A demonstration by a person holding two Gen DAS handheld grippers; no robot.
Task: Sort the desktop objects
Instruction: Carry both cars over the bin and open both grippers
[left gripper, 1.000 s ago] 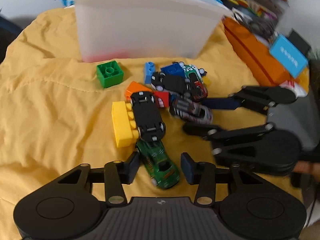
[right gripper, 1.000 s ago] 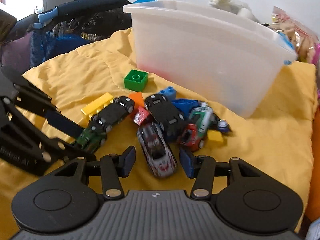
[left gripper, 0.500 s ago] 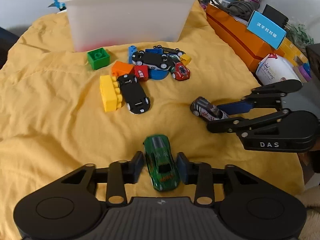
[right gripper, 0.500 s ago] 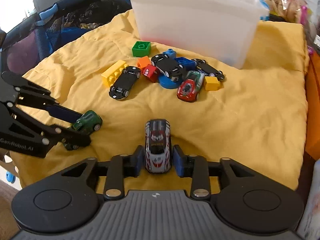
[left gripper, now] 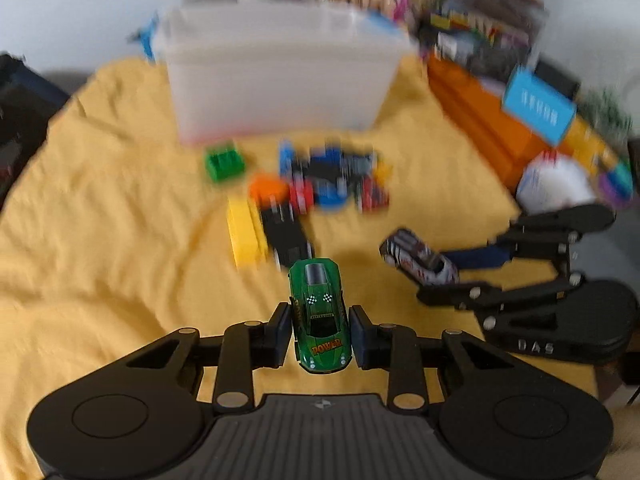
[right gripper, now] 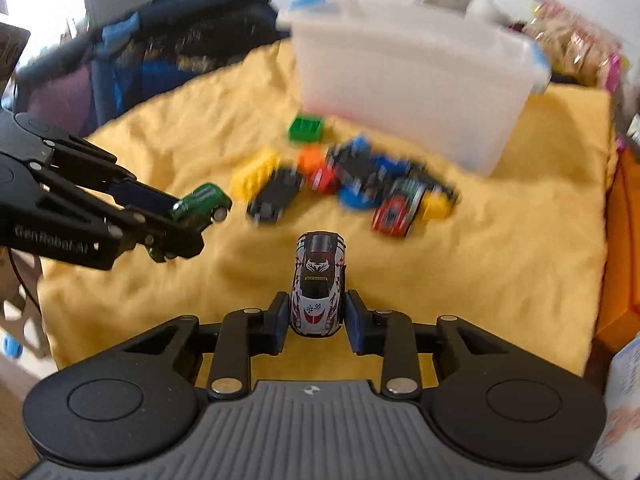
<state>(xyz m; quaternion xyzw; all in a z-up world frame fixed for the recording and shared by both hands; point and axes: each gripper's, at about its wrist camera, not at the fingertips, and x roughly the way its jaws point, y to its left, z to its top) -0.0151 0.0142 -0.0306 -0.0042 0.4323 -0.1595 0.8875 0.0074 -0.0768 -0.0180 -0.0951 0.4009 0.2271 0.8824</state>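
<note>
— Starting nearest: what is each tool doing?

— Left gripper (left gripper: 320, 330) pinches a green toy car (left gripper: 320, 316) by its sides, nose pointing towards the clear plastic bin (left gripper: 280, 76). Right gripper (right gripper: 316, 318) pinches a white toy car (right gripper: 319, 284) the same way. Both cars are held above the yellow cloth (left gripper: 100, 240), short of the bin.

— And between them and the bin?

— A blurred heap of toys: a yellow brick (left gripper: 244, 236) with a black car (left gripper: 286, 236) beside it, an orange block (left gripper: 268, 190), a red car (right gripper: 396, 210), blue pieces. Closest to the bin wall sits a green brick (left gripper: 224, 162).

— Right of the bin?

— Orange boxes (left gripper: 480, 120) and a blue card (left gripper: 538, 106).
</note>
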